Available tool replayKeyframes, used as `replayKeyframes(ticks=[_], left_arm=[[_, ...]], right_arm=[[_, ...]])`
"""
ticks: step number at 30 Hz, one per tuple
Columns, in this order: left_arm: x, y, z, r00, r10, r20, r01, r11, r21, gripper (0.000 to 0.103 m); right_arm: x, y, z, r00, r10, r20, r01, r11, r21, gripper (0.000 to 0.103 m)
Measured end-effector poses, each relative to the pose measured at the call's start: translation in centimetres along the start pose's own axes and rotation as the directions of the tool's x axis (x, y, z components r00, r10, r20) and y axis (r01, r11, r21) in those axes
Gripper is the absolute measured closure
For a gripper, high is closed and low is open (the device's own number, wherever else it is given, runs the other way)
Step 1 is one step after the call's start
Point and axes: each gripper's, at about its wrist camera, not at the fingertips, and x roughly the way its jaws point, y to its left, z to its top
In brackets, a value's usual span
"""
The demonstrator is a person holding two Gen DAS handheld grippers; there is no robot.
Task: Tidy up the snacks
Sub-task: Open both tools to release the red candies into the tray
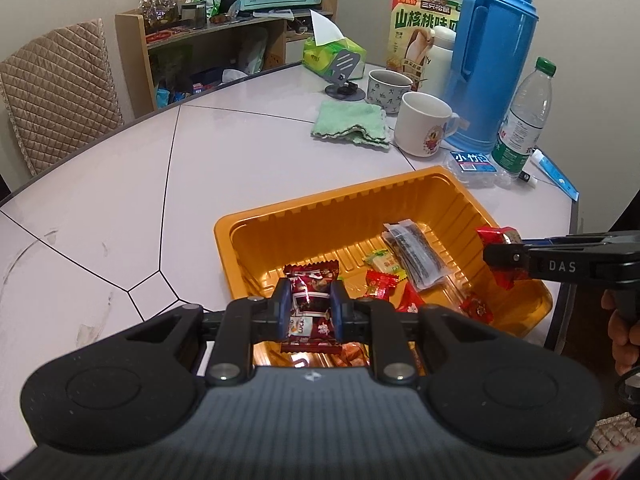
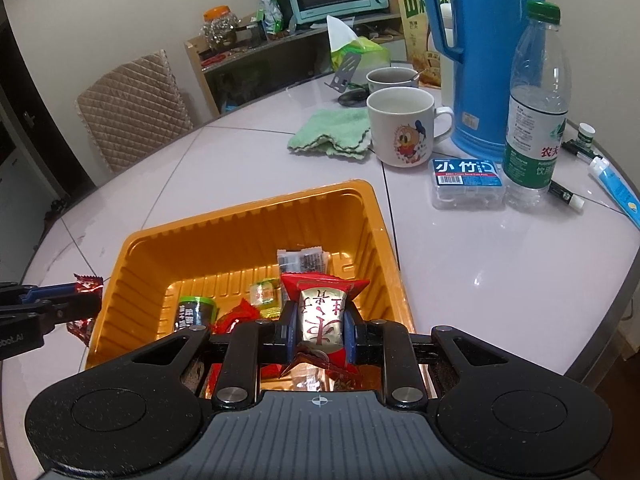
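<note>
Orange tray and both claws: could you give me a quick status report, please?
Left claw shut on dark red snack packet, right claw shut on red-and-gold snack packet. Both over the orange tray, several snacks already inside. Nothing in the way.

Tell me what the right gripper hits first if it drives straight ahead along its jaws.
Probably the far wall of the orange tray. The right gripper, shut on a red-and-gold snack, points over the tray's inside; depth is uncertain.

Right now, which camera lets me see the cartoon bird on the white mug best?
The right wrist view. There the white mug faces the camera, so the whole cartoon bird shows clearly beside the blue thermos. In the left wrist view the mug sits farther off and turned, showing only a small, blurry part of the picture.
</note>
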Motion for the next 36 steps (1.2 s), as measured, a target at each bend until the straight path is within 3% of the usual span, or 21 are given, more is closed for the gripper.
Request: replayKeyframes(ticks=[9, 16, 36], left_arm=[[0.5, 0.4, 0.3, 1.0, 0.001, -0.009, -0.001, 1.0, -0.003, 0.085], [1.0, 0.6, 0.3, 1.0, 0.003, -0.015, -0.003, 1.0, -0.006, 0.085], [3.7, 0.3, 2.0, 0.999, 0.019, -0.03, -0.018, 0.999, 0.036, 0.085]], right_arm=[[1.2, -0.3, 0.8, 1.0, 0.027, 0.015, -0.027, 0.999, 0.025, 0.078], [1.1, -0.5, 0.8, 0.999, 0.027, 0.028, -0.028, 0.999, 0.033, 0.065], [1.8, -0.2, 0.5, 0.999, 0.047, 0.007, -0.047, 0.997, 0.058, 0.064]])
